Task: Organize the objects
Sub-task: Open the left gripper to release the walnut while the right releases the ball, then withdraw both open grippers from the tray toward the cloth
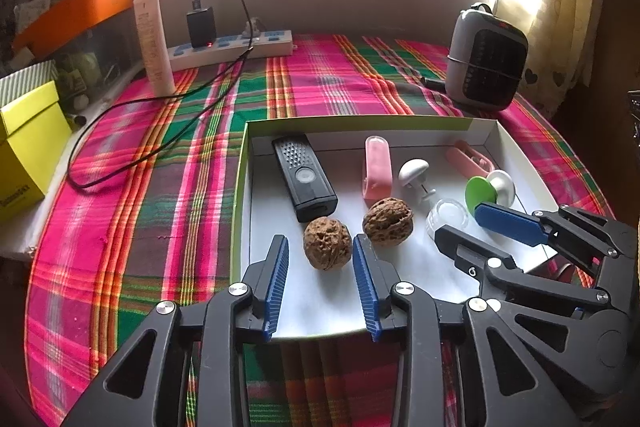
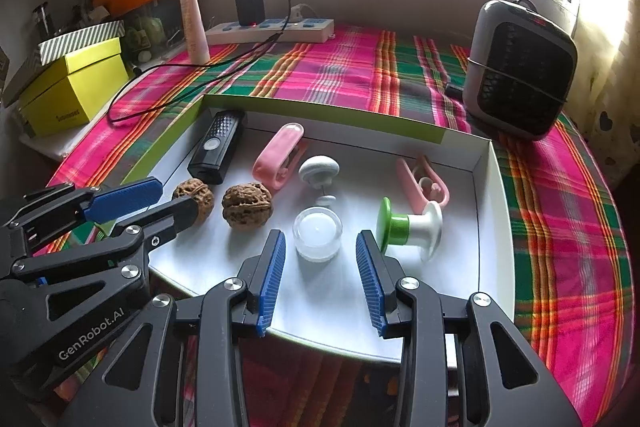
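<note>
Left gripper [image 1: 320, 247], lower centre of its view: jaws partly open, straddling a walnut [image 1: 327, 243] without touching it; nothing held. Right gripper [image 2: 320, 243], lower centre of its own view: jaws likewise partly open, empty, with a small clear jar [image 2: 318, 233] just ahead between the tips. Both items lie in a shallow white tray [image 2: 494, 227] on the plaid-covered table [image 2: 344, 71]. Judgement: the walnut is light, rigid and ridged, so should grip well across its widest girth. The jar looks smooth, possibly brittle; take its side wall squarely, with moderate pressure.
</note>
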`<control>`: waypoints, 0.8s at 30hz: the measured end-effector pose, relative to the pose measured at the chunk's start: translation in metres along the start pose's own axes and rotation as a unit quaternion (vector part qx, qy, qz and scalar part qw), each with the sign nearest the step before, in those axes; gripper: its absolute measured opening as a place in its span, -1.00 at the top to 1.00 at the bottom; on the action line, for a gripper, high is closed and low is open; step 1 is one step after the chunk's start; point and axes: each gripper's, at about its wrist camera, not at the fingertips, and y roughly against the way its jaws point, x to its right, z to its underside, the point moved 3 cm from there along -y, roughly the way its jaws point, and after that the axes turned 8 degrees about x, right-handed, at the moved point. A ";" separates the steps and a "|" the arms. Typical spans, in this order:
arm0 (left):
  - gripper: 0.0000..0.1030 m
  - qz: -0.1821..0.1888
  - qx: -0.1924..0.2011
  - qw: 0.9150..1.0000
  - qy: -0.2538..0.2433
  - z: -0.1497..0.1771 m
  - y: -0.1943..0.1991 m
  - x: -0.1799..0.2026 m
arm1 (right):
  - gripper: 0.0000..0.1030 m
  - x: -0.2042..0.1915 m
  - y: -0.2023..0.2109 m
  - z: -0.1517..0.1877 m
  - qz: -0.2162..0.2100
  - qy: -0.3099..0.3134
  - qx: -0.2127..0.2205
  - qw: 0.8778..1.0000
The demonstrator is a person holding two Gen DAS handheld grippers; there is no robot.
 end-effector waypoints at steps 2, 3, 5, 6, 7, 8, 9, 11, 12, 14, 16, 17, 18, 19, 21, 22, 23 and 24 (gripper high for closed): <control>0.38 0.001 0.002 1.000 -0.001 0.000 0.003 0.002 | 0.26 0.000 0.003 0.000 0.000 -0.002 0.004 1.000; 0.38 -0.001 0.005 1.000 -0.002 0.001 0.005 0.002 | 0.26 0.000 0.005 0.000 0.000 -0.002 0.005 1.000; 0.38 -0.005 0.011 1.000 -0.007 0.001 0.009 0.004 | 0.26 0.000 0.008 0.001 0.001 -0.002 0.007 1.000; 0.37 -0.005 0.012 1.000 -0.007 0.001 0.011 0.005 | 0.26 0.000 0.010 0.002 0.002 -0.003 0.008 1.000; 0.37 -0.005 0.013 1.000 -0.007 0.001 0.013 0.005 | 0.26 0.000 0.012 0.002 0.001 -0.004 0.010 1.000; 0.36 -0.005 0.014 1.000 -0.007 0.001 0.015 0.005 | 0.26 0.001 0.013 0.003 0.000 -0.005 0.010 1.000; 0.36 -0.006 0.015 1.000 -0.007 0.002 0.017 0.006 | 0.26 0.001 0.015 0.003 0.000 -0.006 0.011 1.000; 0.36 -0.007 0.016 1.000 -0.008 0.003 0.019 0.006 | 0.26 0.001 0.018 0.004 0.001 -0.005 0.013 1.000; 0.36 -0.008 0.017 1.000 -0.007 0.003 0.021 0.007 | 0.26 0.001 0.019 0.005 0.002 -0.005 0.014 1.000; 0.35 -0.008 0.018 1.000 -0.009 0.004 0.024 0.008 | 0.26 0.001 0.023 0.006 0.002 -0.006 0.016 1.000; 0.35 -0.008 0.019 1.000 -0.009 0.005 0.027 0.009 | 0.26 0.001 0.026 0.006 0.002 -0.006 0.019 1.000; 0.35 -0.008 0.019 1.000 -0.010 0.006 0.028 0.009 | 0.26 0.000 0.027 0.007 0.003 -0.006 0.020 1.000; 0.35 -0.008 0.019 1.000 -0.009 0.006 0.029 0.010 | 0.26 0.000 0.028 0.007 0.002 -0.006 0.020 1.000; 0.35 -0.008 0.020 1.000 -0.010 0.007 0.030 0.010 | 0.26 -0.001 0.029 0.007 0.002 -0.006 0.021 1.000; 0.35 -0.009 0.020 1.000 -0.010 0.008 0.032 0.011 | 0.26 -0.001 0.030 0.008 0.002 -0.006 0.022 1.000; 0.35 -0.008 0.021 1.000 -0.010 0.008 0.033 0.011 | 0.26 -0.001 0.031 0.008 0.001 -0.006 0.023 1.000; 0.35 -0.009 0.021 1.000 -0.010 0.009 0.034 0.011 | 0.26 -0.002 0.032 0.009 0.001 -0.006 0.023 1.000; 0.35 -0.009 0.022 1.000 -0.010 0.009 0.034 0.011 | 0.26 -0.002 0.033 0.009 0.002 -0.006 0.023 1.000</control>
